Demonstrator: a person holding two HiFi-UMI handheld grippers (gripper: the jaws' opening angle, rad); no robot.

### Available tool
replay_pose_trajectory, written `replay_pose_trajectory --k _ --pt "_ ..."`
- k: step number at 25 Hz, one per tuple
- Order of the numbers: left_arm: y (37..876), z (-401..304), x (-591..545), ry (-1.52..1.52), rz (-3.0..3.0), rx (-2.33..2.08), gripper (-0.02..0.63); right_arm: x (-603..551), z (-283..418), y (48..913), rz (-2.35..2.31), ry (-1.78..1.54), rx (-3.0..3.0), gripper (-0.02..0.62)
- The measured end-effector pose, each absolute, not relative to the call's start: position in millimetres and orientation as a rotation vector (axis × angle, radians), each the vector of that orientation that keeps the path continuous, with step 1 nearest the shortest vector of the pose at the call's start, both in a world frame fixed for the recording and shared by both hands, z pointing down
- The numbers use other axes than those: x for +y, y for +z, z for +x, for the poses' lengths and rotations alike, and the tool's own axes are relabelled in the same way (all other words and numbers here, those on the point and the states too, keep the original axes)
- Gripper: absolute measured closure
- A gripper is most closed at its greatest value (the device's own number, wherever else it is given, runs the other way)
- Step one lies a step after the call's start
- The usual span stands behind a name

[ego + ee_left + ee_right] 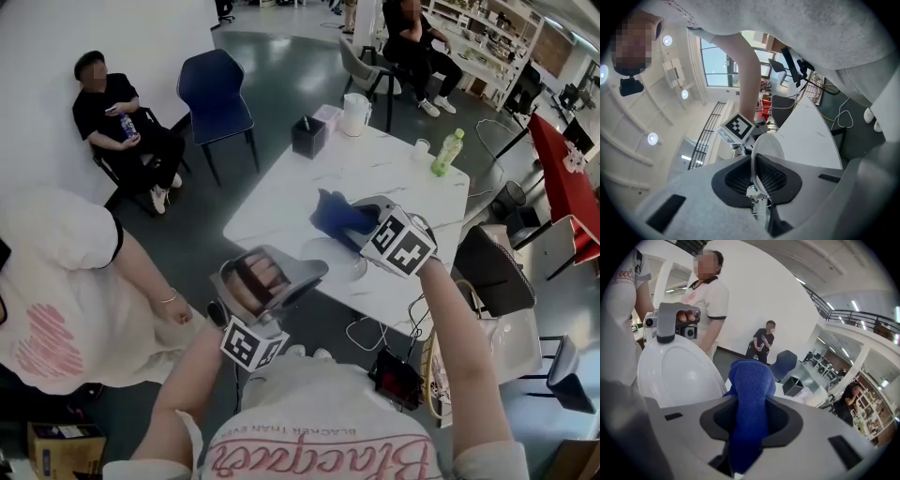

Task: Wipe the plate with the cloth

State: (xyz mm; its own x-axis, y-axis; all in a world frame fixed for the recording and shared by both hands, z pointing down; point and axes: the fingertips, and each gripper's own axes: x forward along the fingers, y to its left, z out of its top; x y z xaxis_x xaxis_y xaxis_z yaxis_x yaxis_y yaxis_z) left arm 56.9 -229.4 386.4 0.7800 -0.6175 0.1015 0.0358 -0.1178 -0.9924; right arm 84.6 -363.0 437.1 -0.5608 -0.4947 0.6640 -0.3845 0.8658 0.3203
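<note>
Our left claw (pixel 757 180) pinches the rim of the white plate (pixel 675 373), held aloft by the counter's (pixel 281 202) near edge. Our right claw (pixel 750 423) is clamped on the blue cloth (pixel 751 380). Wiping looks about to begin: the cloth must next meet the plate's face.

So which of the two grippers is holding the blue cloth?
The right gripper: its jaws are shut on the blue cloth. The left gripper grips the white plate by its rim instead.
</note>
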Motion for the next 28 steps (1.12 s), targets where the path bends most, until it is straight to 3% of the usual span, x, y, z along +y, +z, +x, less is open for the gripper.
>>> replay_pose_trajectory --k 12,28 --pt "369 30 -251 -0.530 -1.805 0.694 0.586 -370 149 438 0.976 -0.004 -2.239 0.479" --pt "338 -26 -314 0.185 -2.694 1.330 0.587 -322 176 368 1.474 0.270 -2.626 0.479"
